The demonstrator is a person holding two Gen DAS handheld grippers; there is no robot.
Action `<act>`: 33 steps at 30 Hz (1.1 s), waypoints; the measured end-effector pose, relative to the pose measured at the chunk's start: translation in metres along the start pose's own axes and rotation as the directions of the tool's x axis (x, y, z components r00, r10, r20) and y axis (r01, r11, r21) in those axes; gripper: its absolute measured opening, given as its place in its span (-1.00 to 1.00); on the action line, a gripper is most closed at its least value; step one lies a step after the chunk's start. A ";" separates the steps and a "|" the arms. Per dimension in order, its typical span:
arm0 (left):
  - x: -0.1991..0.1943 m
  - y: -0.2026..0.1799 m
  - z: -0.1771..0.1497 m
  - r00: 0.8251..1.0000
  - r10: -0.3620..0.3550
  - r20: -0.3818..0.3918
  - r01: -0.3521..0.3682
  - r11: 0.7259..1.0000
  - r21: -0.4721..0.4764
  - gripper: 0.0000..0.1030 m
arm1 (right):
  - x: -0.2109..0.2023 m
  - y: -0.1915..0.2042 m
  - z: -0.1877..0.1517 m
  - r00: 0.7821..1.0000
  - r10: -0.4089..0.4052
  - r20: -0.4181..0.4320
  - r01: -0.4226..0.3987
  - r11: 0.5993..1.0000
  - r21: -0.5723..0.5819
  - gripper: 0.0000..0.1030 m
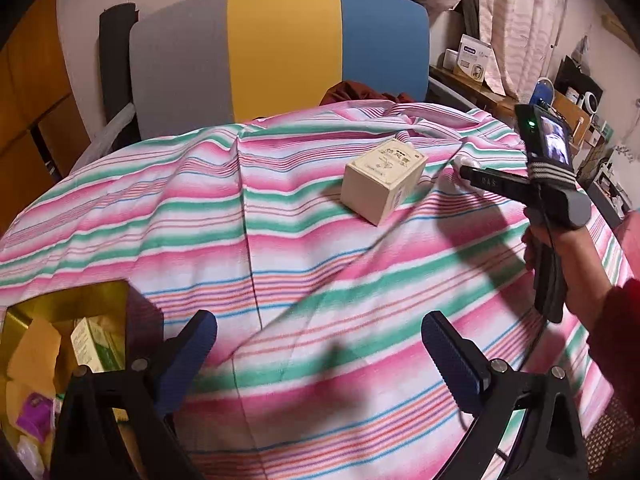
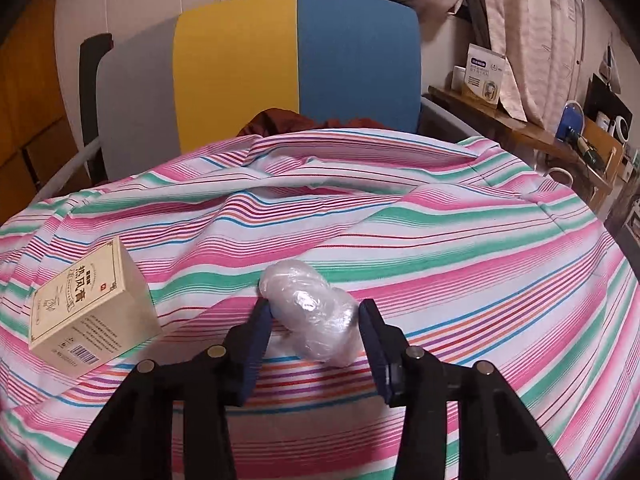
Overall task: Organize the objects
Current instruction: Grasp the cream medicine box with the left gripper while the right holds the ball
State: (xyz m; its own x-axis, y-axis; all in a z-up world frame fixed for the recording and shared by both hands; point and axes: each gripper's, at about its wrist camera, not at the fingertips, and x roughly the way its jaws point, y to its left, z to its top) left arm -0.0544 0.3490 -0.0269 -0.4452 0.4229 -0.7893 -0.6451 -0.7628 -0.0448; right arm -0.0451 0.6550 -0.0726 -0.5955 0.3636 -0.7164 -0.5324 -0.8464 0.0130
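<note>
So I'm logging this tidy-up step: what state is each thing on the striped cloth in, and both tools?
Cream box: closed, lying on the striped cloth, untouched.
Plastic-wrapped bundle: wrapped, lying on the cloth between the right tool's fingers, not visibly pinched.
Right tool: partly open around the bundle.
Left tool: open wide, empty.
Container at the cloth's edge: open, already holding items.
</note>
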 end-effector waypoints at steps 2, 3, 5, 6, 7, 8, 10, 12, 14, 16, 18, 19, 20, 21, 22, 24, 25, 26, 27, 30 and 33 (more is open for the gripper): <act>0.005 -0.002 0.007 1.000 -0.003 0.002 0.003 1.000 0.004 1.00 | -0.006 -0.003 -0.003 0.999 0.041 -0.001 -0.041 0.998 0.039 -0.21; 0.007 -0.003 0.010 1.000 0.000 0.008 0.000 1.000 0.008 1.00 | -0.012 -0.005 -0.006 0.998 0.064 -0.006 -0.063 0.996 0.061 -0.21; 0.013 -0.007 0.018 1.000 0.012 0.027 -0.013 1.000 0.027 1.00 | -0.026 -0.005 -0.014 0.993 0.122 -0.007 -0.120 0.986 0.112 -0.21; 0.018 -0.009 0.023 0.999 0.022 0.031 -0.023 0.999 0.038 1.00 | -0.035 -0.004 -0.021 0.989 0.149 -0.009 -0.146 0.980 0.138 -0.21; 0.023 -0.011 0.027 0.999 0.035 0.034 -0.036 0.998 0.046 1.00 | -0.044 -0.003 -0.030 0.984 0.176 -0.009 -0.171 0.970 0.172 -0.21; 0.028 -0.013 0.034 0.998 0.045 0.041 -0.047 0.997 0.057 1.00 | -0.051 -0.002 -0.039 0.980 0.198 -0.008 -0.192 0.959 0.207 -0.21; 0.041 -0.016 0.045 0.998 0.050 0.043 -0.053 0.996 0.072 1.00 | -0.063 0.001 -0.061 0.973 0.231 -0.013 -0.219 0.937 0.273 -0.21; 0.055 -0.020 0.058 0.999 0.027 0.037 -0.030 0.996 0.087 1.00 | -0.074 0.007 -0.080 0.974 0.228 0.009 -0.221 0.932 0.286 -0.21; 0.066 -0.026 0.069 0.999 0.022 0.039 -0.026 0.993 0.119 1.00 | -0.082 0.017 -0.095 0.982 0.186 0.022 -0.186 0.948 0.259 -0.25; 0.076 -0.036 0.079 0.999 0.012 0.047 -0.020 0.984 0.175 1.00 | -0.081 0.021 -0.105 0.982 0.187 0.016 -0.185 0.948 0.259 -0.25; 0.088 -0.047 0.088 0.997 0.041 0.059 -0.054 0.970 0.239 1.00 | -0.080 0.016 -0.107 0.985 0.172 0.016 -0.169 0.940 0.296 -0.25; 0.095 -0.051 0.091 0.997 0.053 0.060 -0.067 0.961 0.269 1.00 | -0.079 0.012 -0.109 0.986 0.167 0.016 -0.163 0.934 0.316 -0.26; 0.103 -0.054 0.094 0.996 0.066 0.056 -0.079 0.953 0.293 1.00 | -0.079 0.009 -0.112 0.984 0.175 0.020 -0.172 0.928 0.331 -0.32; 0.110 -0.055 0.096 0.996 0.076 0.051 -0.088 0.949 0.304 1.00 | -0.080 0.005 -0.115 0.983 0.183 0.031 -0.183 0.920 0.346 -0.36; 0.116 -0.056 0.097 0.996 0.075 0.040 -0.083 0.946 0.314 1.00 | -0.081 0.002 -0.116 0.981 0.188 0.039 -0.190 0.914 0.357 -0.37; 0.125 -0.058 0.096 0.999 0.048 0.019 -0.052 0.940 0.336 1.00 | -0.080 -0.001 -0.117 0.976 0.213 0.048 -0.215 0.905 0.368 -0.35; 0.127 -0.060 0.095 0.999 0.046 0.022 -0.051 0.936 0.348 0.99 | -0.080 -0.003 -0.117 0.969 0.238 0.060 -0.243 0.895 0.374 -0.35; 0.128 -0.061 0.093 0.999 0.041 0.033 -0.050 0.934 0.354 0.87 | -0.080 -0.006 -0.118 0.963 0.261 0.069 -0.267 0.885 0.382 -0.33; 0.128 -0.060 0.093 0.999 0.026 0.044 -0.040 0.936 0.349 0.75 | -0.080 -0.008 -0.118 0.958 0.278 0.074 -0.284 0.874 0.394 -0.26; 0.129 -0.060 0.094 0.999 -0.026 0.019 0.018 0.949 0.316 0.24 | -0.086 -0.015 -0.119 0.971 0.225 0.084 -0.239 0.873 0.425 0.06; 0.125 -0.058 0.091 0.999 -0.036 0.036 0.024 0.956 0.291 0.13 | -0.095 -0.013 -0.111 0.974 0.194 0.119 -0.225 0.888 0.402 0.28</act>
State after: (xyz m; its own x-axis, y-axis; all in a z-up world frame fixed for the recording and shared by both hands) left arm -0.1289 0.4907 -0.0667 -0.4438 0.4670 -0.7648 -0.8082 -0.5772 0.1165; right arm 0.0856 0.5885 -0.0825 -0.7543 0.2364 -0.6125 -0.5800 -0.6770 0.4531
